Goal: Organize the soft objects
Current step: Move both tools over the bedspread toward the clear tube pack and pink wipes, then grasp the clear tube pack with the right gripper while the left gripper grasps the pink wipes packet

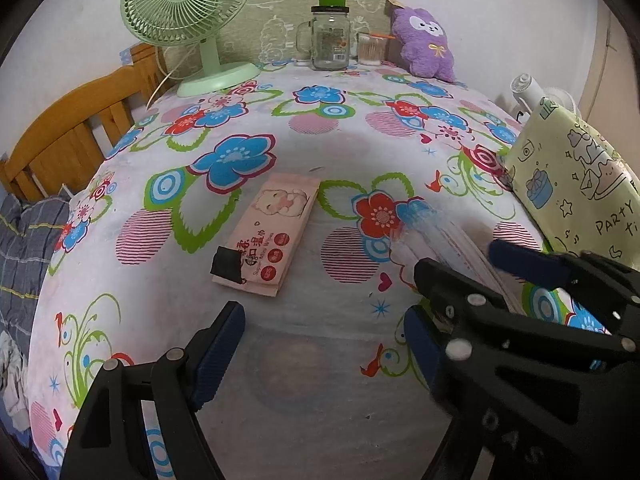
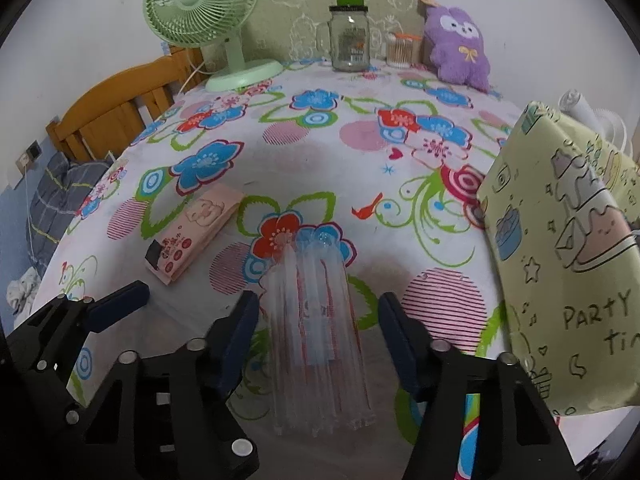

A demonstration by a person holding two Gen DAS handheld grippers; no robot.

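A pink pack of wet wipes [image 1: 266, 232] [image 2: 192, 232] lies flat on the flowered tablecloth [image 1: 320, 140]. To its right lies a clear plastic pack of straws [image 2: 316, 320] [image 1: 436, 240]. My right gripper [image 2: 318, 304] [image 1: 460, 260] straddles the straw pack, one pad on each side with narrow gaps showing, so it is open. My left gripper [image 1: 324, 320] is open over bare cloth, just short of the wipes, with nothing between its fingers. A purple plush toy [image 1: 424, 42] [image 2: 458, 48] leans at the table's back right.
A yellow-green cartoon gift bag [image 1: 576, 184] [image 2: 568, 240] stands at the right edge, close to my right gripper. At the back stand a green fan [image 1: 188, 12], a glass jar [image 1: 330, 38] and a cotton swab box [image 1: 370, 50]. A wooden bed frame [image 1: 72, 136] is on the left.
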